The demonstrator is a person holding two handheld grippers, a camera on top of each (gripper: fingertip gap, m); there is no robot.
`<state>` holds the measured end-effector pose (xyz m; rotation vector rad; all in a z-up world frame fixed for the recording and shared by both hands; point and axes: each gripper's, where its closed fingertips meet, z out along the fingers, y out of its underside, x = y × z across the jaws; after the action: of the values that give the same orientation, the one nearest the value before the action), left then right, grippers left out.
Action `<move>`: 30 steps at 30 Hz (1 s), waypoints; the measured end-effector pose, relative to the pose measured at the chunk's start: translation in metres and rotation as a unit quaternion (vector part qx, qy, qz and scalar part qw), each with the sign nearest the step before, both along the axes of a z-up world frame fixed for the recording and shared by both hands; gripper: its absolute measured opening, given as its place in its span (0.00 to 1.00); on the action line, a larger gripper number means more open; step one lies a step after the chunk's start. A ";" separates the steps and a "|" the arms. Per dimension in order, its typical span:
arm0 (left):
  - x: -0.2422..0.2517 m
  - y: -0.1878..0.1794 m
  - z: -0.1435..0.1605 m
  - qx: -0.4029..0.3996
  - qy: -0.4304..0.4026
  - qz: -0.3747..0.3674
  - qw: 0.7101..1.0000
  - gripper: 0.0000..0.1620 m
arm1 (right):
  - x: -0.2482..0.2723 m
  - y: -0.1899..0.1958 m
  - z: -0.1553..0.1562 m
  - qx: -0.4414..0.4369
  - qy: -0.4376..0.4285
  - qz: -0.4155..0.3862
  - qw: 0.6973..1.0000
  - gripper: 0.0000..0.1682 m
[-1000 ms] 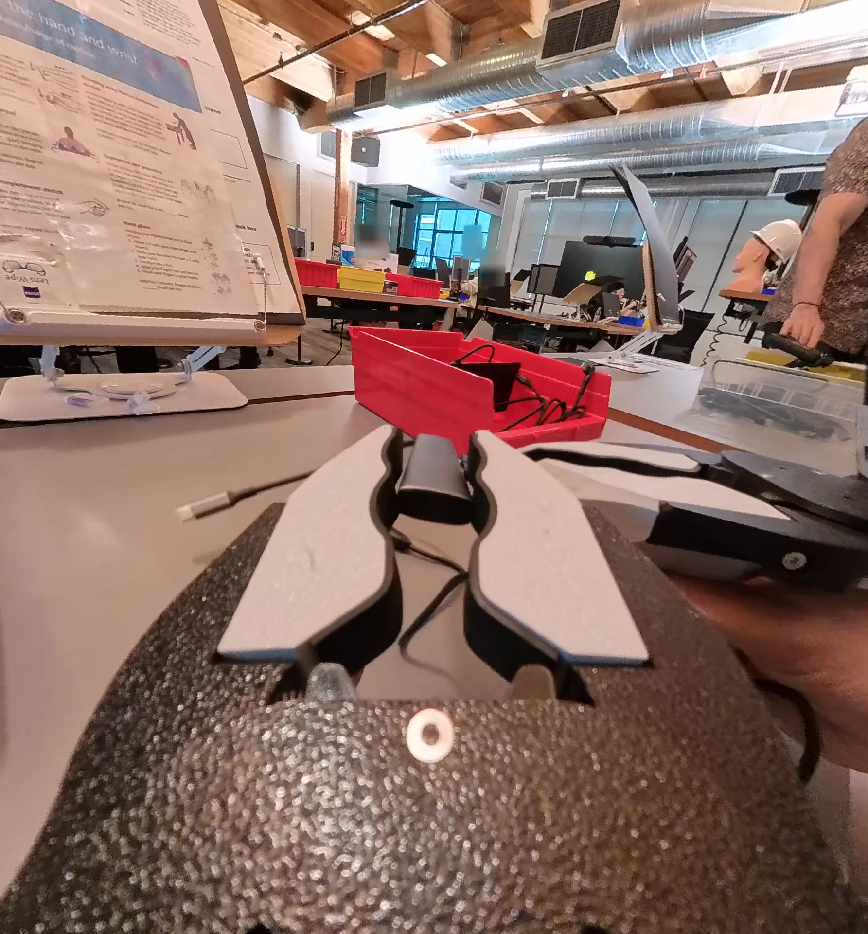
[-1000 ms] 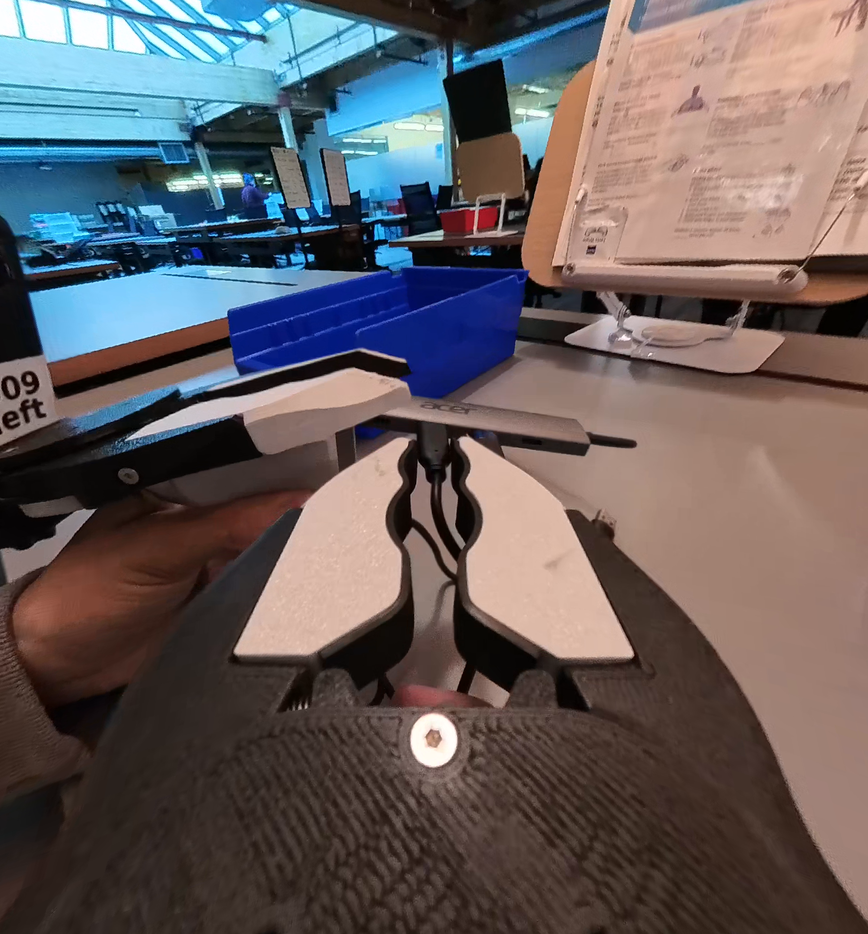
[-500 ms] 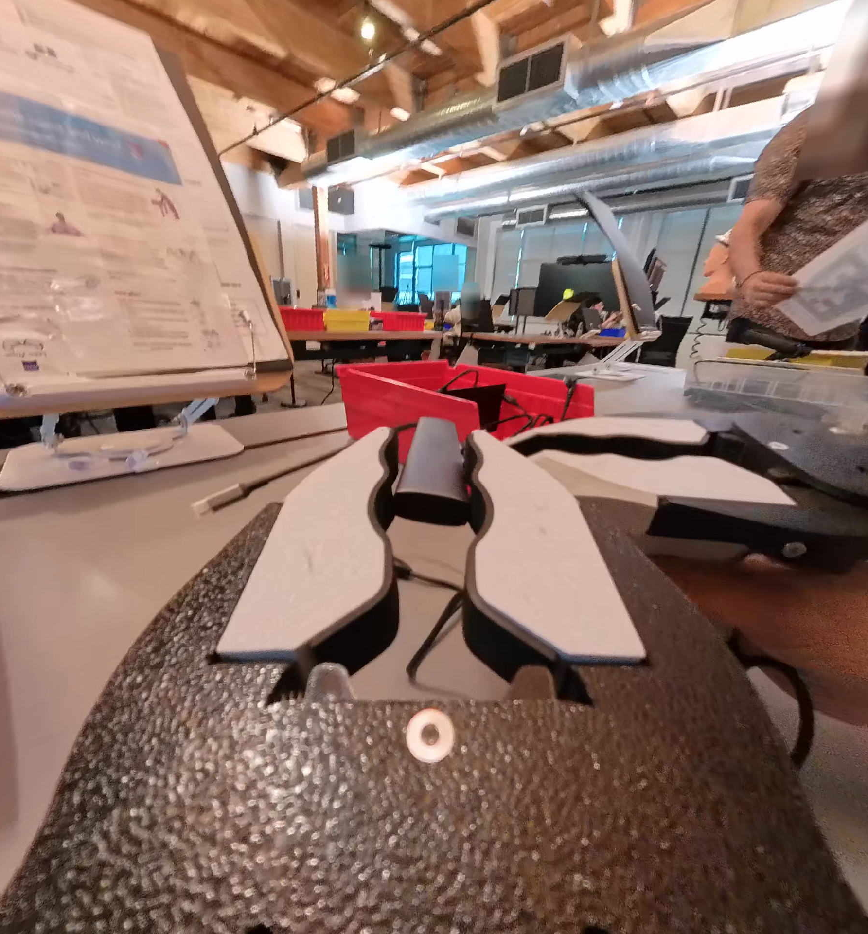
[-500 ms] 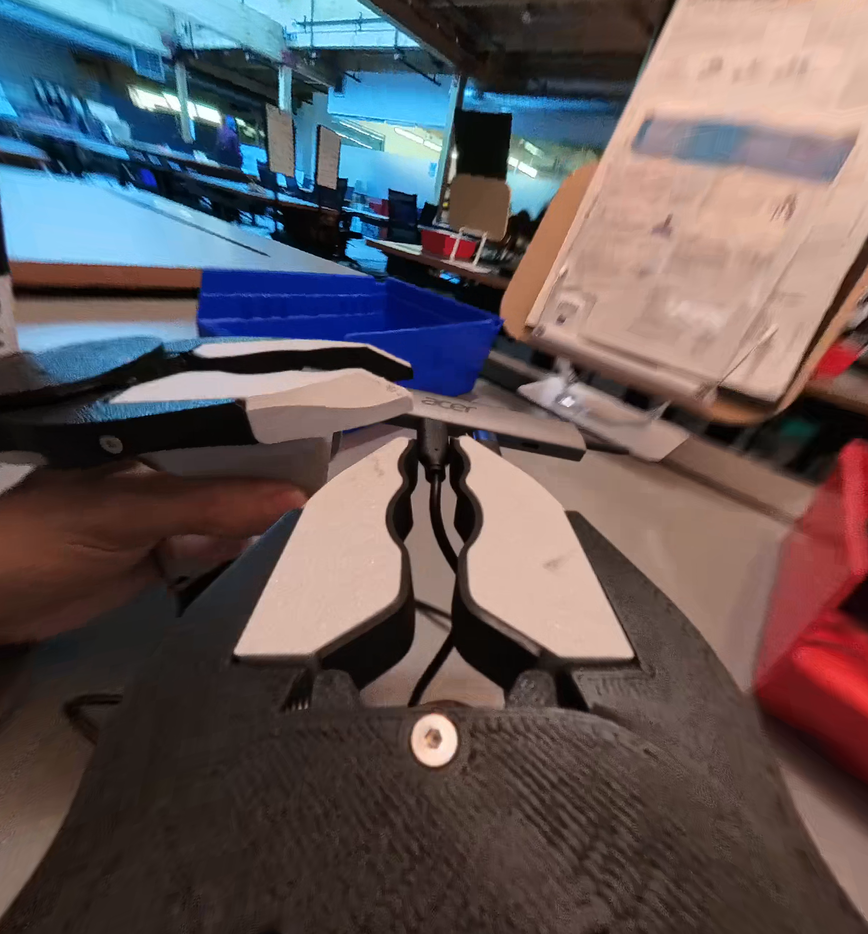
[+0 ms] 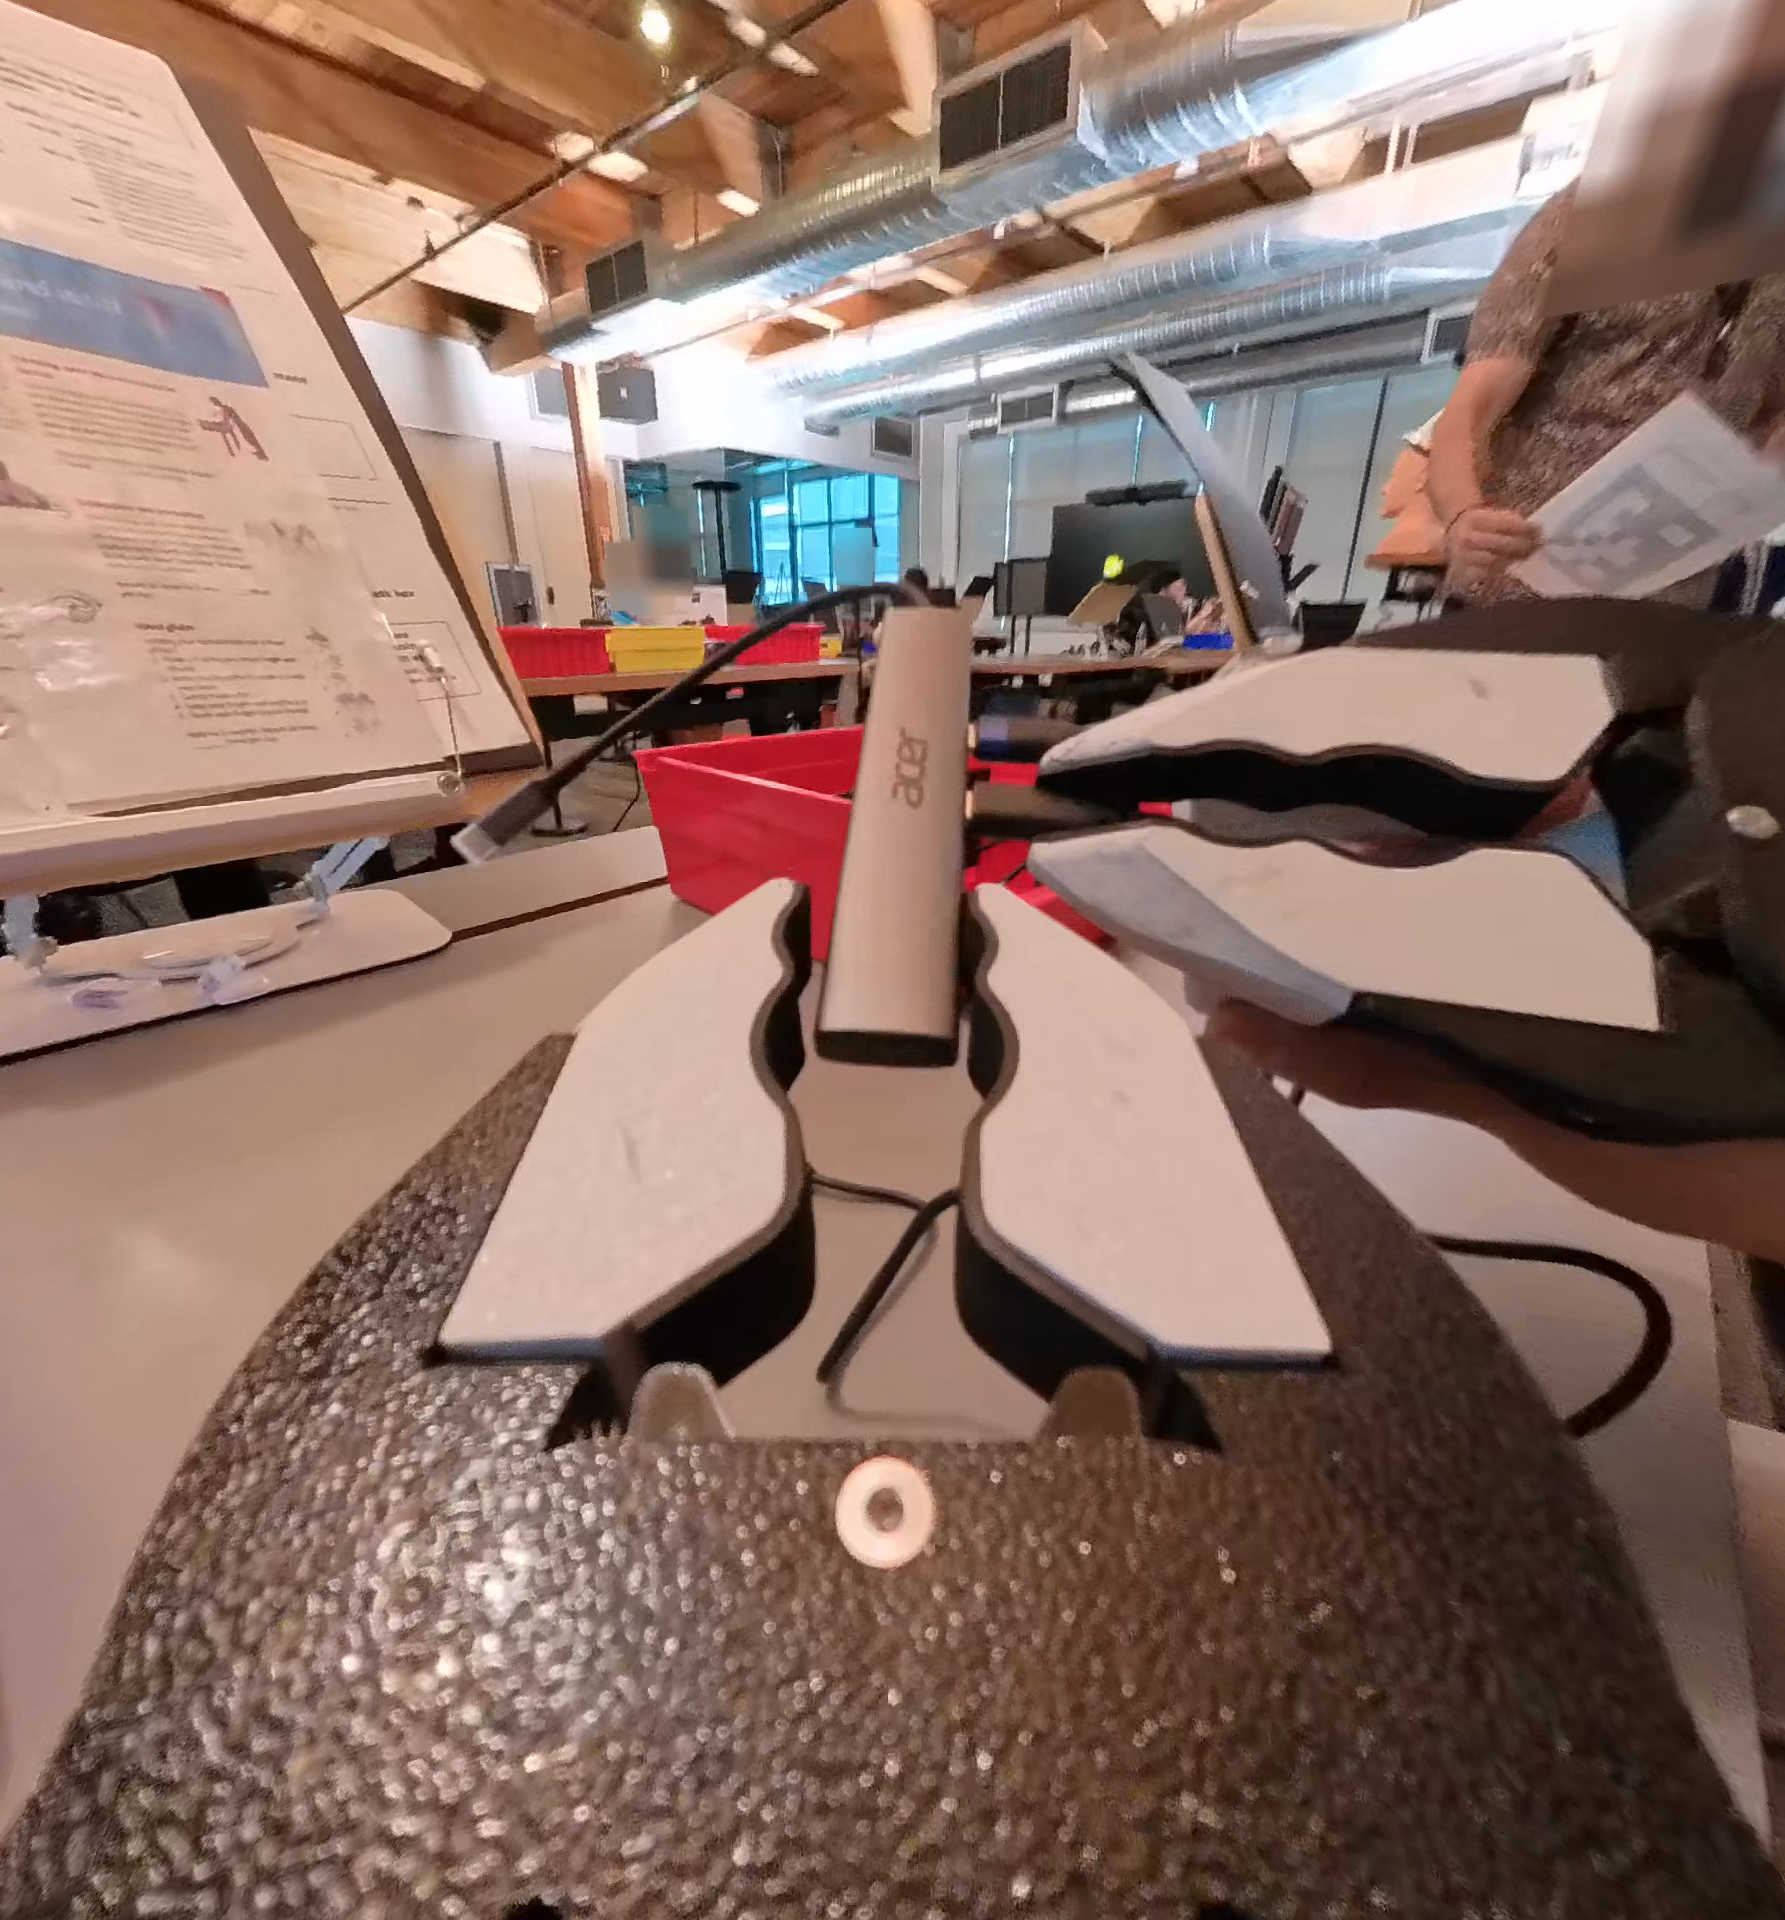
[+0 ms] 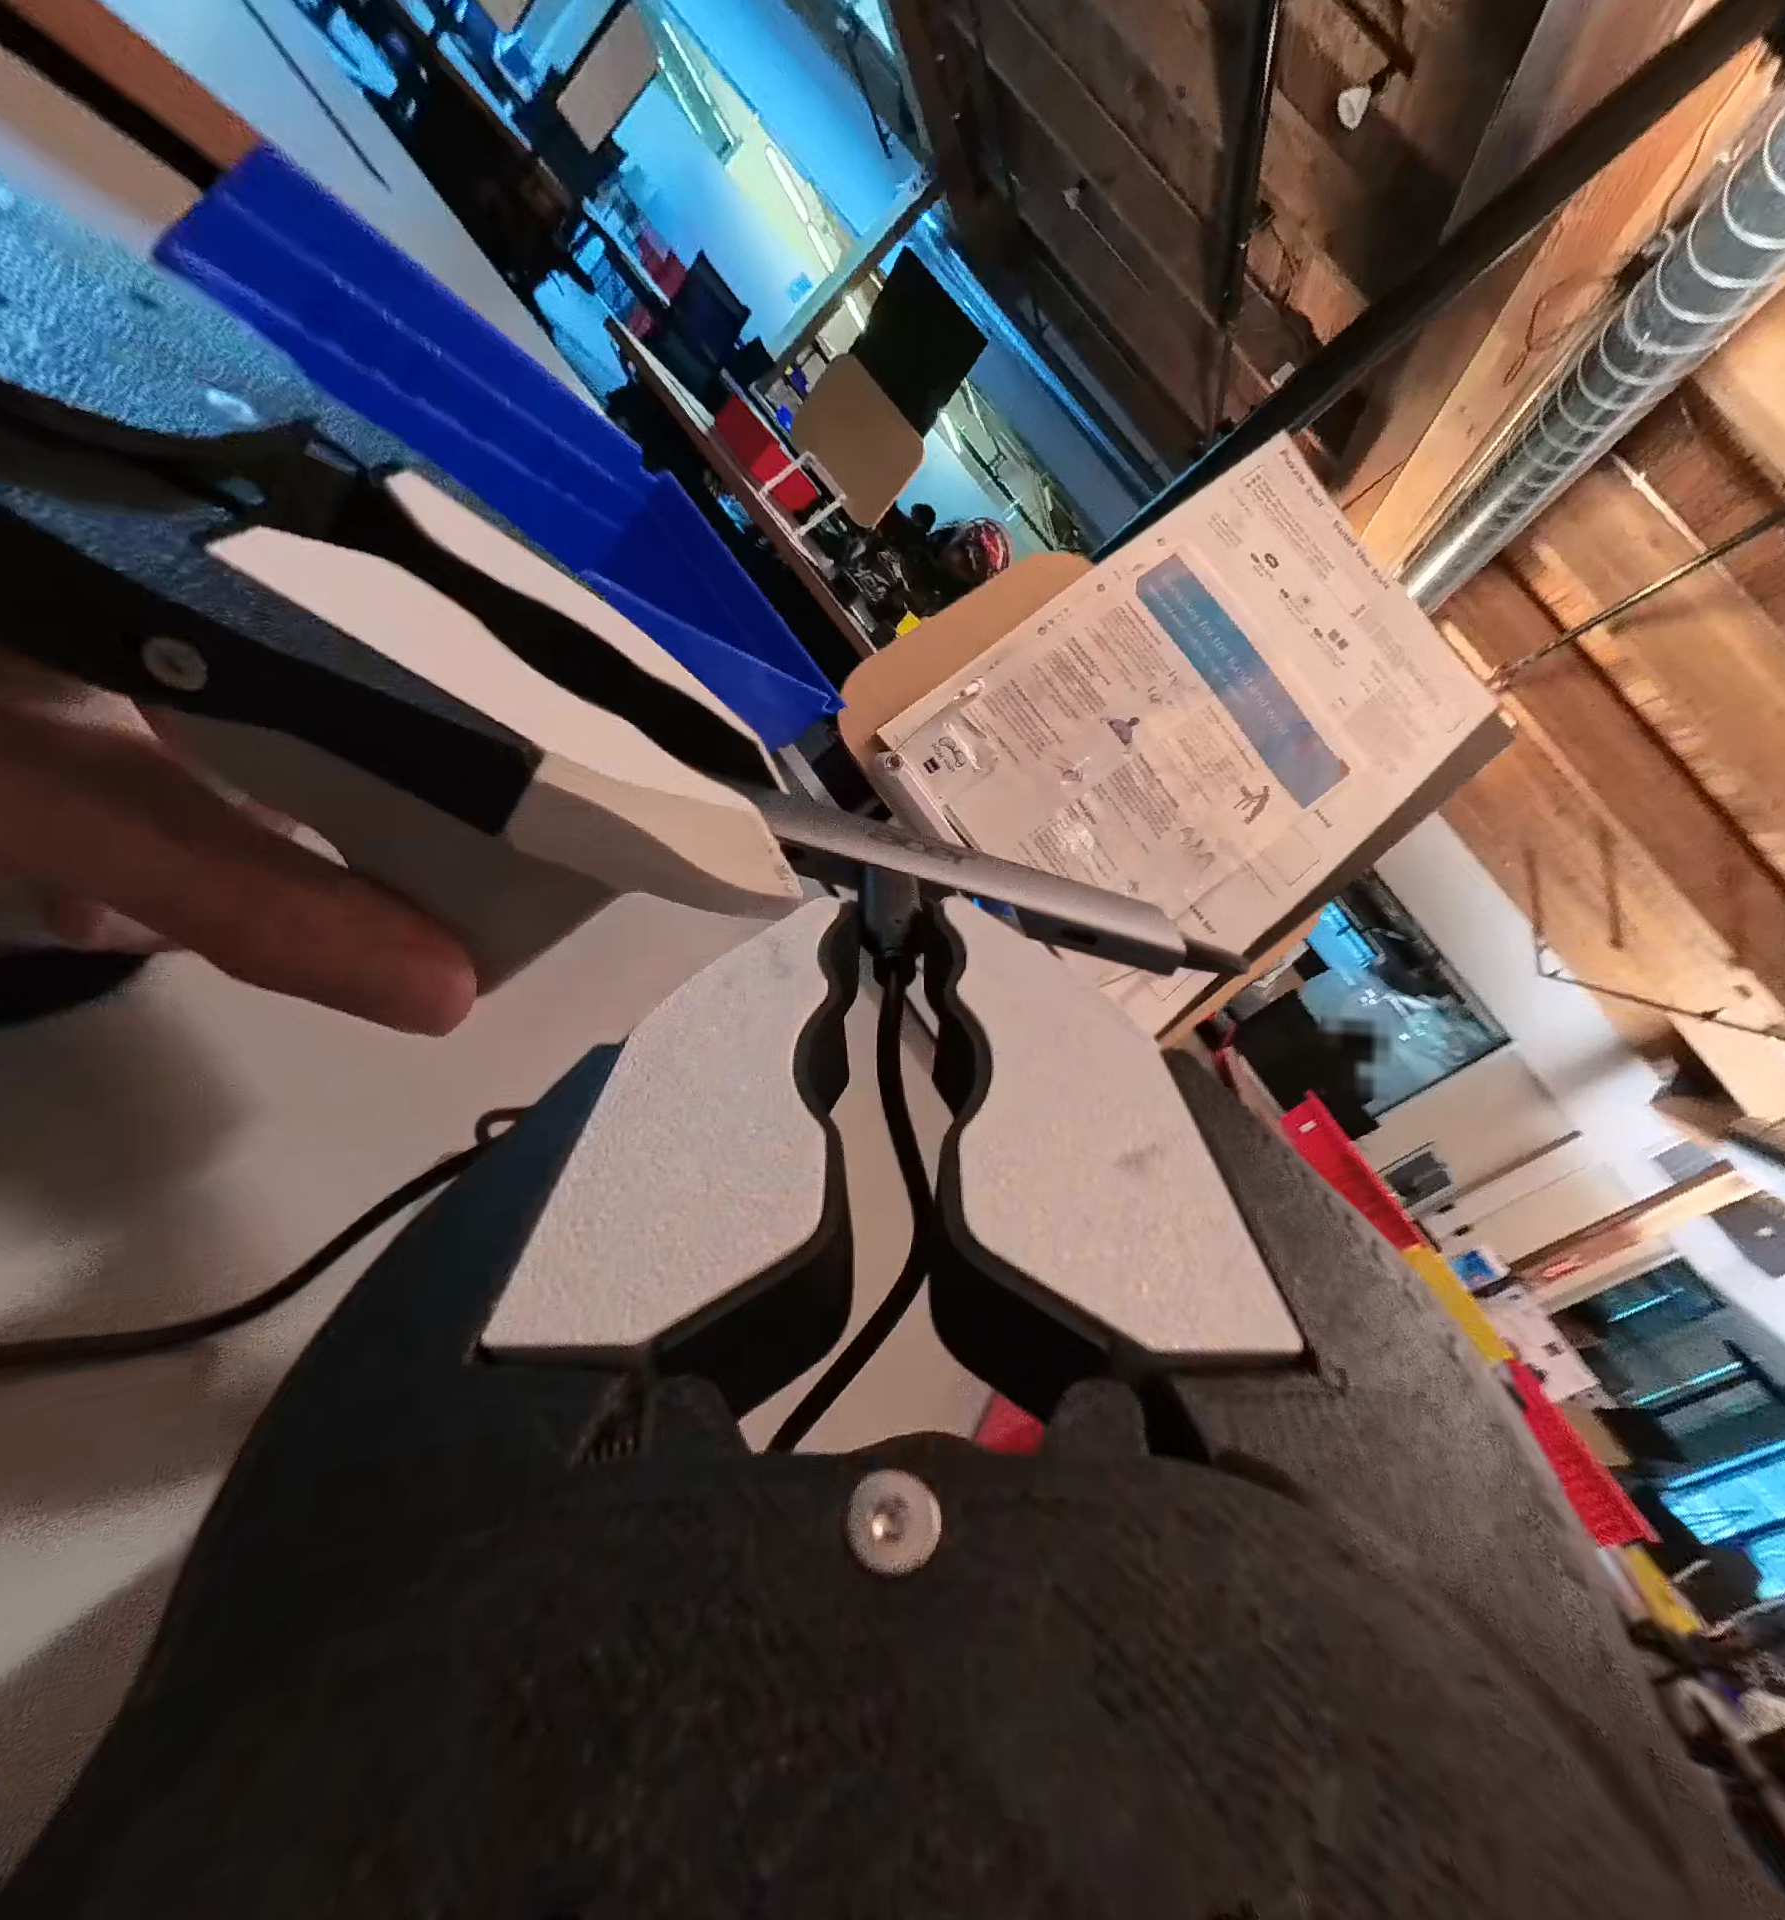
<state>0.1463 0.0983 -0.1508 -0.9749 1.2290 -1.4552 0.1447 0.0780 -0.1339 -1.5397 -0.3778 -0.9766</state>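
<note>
My left gripper [image 5: 888,914] is shut on the near end of a slim grey USB hub [image 5: 903,831], which points up and away from me. The hub's own black cable ends in a loose plug [image 5: 503,821] hanging at the left. My right gripper [image 6: 888,920] is shut on a black cable plug [image 6: 883,904] that sits in the hub's side [image 6: 971,868]. Its cable [image 6: 898,1143] runs back between the fingers. In the left wrist view the right gripper [image 5: 1044,816] comes in from the right. In the right wrist view the left gripper [image 6: 779,831] comes in from the left.
A red bin [image 5: 753,821] stands just behind the hub. A document stand with a printed sheet [image 5: 171,520] is at the back left of the grey table [image 5: 140,1195]. A blue bin [image 6: 452,395] sits on the left side. A person [image 5: 1594,416] stands at the far right.
Both grippers have risen off the table, and the right one has rolled strongly. The hub now tips upward in the left gripper instead of lying end-on. The plug stays in the hub.
</note>
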 end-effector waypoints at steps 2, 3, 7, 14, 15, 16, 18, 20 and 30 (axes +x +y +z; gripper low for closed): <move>0.000 -0.001 -0.002 0.008 0.003 0.004 1.000 0.14 | -0.001 0.000 -0.001 -0.006 -0.013 -0.001 1.000 0.07; 0.001 -0.001 -0.003 0.006 0.007 0.004 1.000 0.14 | -0.001 0.000 -0.001 -0.002 -0.004 0.001 1.000 0.07; 0.001 0.000 -0.006 0.007 0.005 0.013 1.000 0.15 | 0.001 0.001 -0.004 0.014 0.065 0.017 0.998 0.07; 0.003 0.008 -0.011 0.036 0.030 0.064 0.997 0.15 | 0.008 0.006 -0.013 0.076 0.247 0.046 0.965 0.08; 0.003 0.010 -0.012 0.039 0.033 0.067 0.996 0.15 | 0.009 0.006 -0.015 0.079 0.266 0.053 0.959 0.08; 0.004 0.011 -0.013 0.037 0.036 0.069 0.996 0.15 | 0.009 0.007 -0.016 0.083 0.282 0.061 0.954 0.07; 0.004 0.013 -0.014 0.024 0.040 0.065 0.997 0.15 | 0.008 0.007 -0.016 0.091 0.303 0.077 0.946 0.07; 0.004 0.013 -0.015 0.016 0.045 0.060 0.997 0.15 | 0.009 0.008 -0.016 0.097 0.309 0.083 0.942 0.07; 0.008 0.013 -0.029 -0.004 0.087 0.050 0.995 0.15 | 0.013 0.009 -0.031 0.068 0.317 0.068 0.943 0.07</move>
<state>0.1541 0.1117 -0.1797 -1.1732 1.2800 -1.3197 0.1579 0.0869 -0.1646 -1.5831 0.0428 -0.3502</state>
